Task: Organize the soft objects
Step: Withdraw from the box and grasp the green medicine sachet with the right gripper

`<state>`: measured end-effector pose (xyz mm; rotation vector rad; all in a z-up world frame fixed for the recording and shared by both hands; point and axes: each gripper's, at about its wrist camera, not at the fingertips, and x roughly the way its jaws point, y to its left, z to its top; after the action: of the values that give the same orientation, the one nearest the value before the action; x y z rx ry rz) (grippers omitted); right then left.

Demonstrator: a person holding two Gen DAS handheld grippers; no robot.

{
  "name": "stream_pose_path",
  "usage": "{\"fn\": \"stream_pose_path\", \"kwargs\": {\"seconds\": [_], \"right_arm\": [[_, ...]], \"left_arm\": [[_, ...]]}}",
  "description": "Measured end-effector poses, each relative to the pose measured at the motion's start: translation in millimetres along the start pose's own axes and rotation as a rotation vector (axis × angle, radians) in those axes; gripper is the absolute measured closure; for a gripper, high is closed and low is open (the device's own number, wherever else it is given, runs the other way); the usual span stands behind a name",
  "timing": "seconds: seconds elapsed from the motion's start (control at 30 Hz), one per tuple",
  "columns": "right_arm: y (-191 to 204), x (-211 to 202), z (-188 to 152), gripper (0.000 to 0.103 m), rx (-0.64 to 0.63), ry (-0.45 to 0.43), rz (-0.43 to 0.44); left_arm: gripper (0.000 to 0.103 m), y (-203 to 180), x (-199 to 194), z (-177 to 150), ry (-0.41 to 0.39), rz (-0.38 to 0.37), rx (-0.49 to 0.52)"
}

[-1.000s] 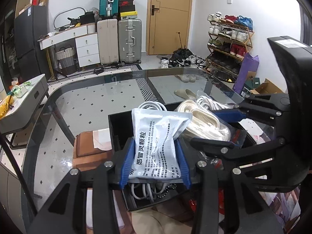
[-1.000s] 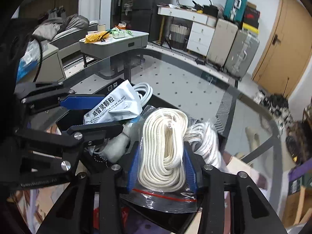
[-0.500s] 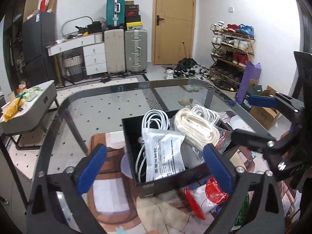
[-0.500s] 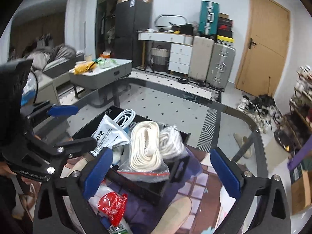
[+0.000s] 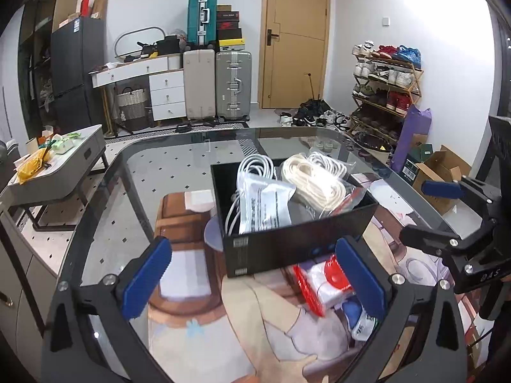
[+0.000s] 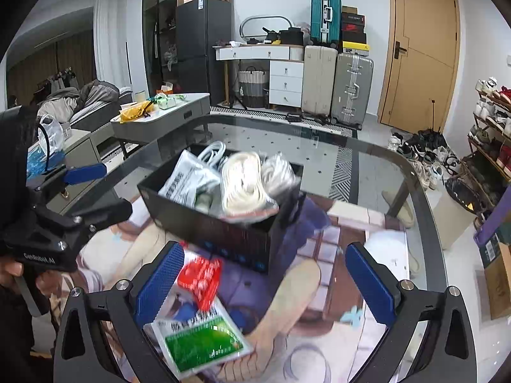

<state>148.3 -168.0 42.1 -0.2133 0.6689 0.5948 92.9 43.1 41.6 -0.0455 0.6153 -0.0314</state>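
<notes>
A black box (image 5: pixel 297 242) (image 6: pixel 223 239) stands on the glass table. In it lie a white medicine pouch (image 5: pixel 265 206) (image 6: pixel 188 180), a bagged coil of cream rope (image 5: pixel 316 185) (image 6: pixel 242 188), another bagged white coil (image 6: pixel 278 169) and a white cable (image 5: pixel 254 167). My left gripper (image 5: pixel 255 282) hangs open in front of the box, nothing between its blue pads. My right gripper (image 6: pixel 265 282) is open too, on the near side of the box. A red-and-white packet (image 5: pixel 322 279) (image 6: pixel 201 276) and a green-labelled pouch (image 6: pixel 201 346) lie on the table before the box.
The table (image 5: pixel 179 172) has a printed mat under its glass. The right gripper's body (image 5: pixel 472 249) shows at the right of the left wrist view; the left gripper's body (image 6: pixel 48 223) shows at the left of the right wrist view. Suitcases, a shoe rack and cabinets stand around.
Both grippers let go, the left of the medicine pouch and the right of the rope bag, both now in the box. Both opened wide and drew back from the box.
</notes>
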Motion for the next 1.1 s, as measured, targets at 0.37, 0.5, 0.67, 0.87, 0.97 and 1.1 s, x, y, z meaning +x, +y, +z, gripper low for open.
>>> {"fn": "stream_pose_path", "kwargs": {"seconds": [0.37,0.5,0.67,0.87,0.97,1.1], "right_arm": [[12.8,-0.9,-23.1,0.001,-0.039,0.041,0.028],[11.5,0.5,-24.9,0.001,-0.034,0.053,0.041],[8.2,5.8,-31.1,0.001,-0.037,0.085,0.050],[13.2,10.8,-37.5,0.001,-0.072,0.114,0.073],[18.7,12.8,-40.8,0.001,-0.097,0.130,0.090],[25.2,19.1,-46.6,0.001,-0.128,0.168,0.123]], "left_arm": [[0.000,-10.2,-2.5,-27.9,0.024,0.037,-0.004],[0.000,-11.3,0.1,-34.9,0.032,0.038,0.007],[0.000,-10.7,5.9,-45.2,0.061,0.028,-0.004],[0.000,-11.9,10.7,-53.0,0.085,0.032,0.014],[0.000,-10.0,10.7,-55.7,0.095,0.021,0.002],[0.000,-9.3,9.5,-57.7,0.098,0.011,0.002]]}}
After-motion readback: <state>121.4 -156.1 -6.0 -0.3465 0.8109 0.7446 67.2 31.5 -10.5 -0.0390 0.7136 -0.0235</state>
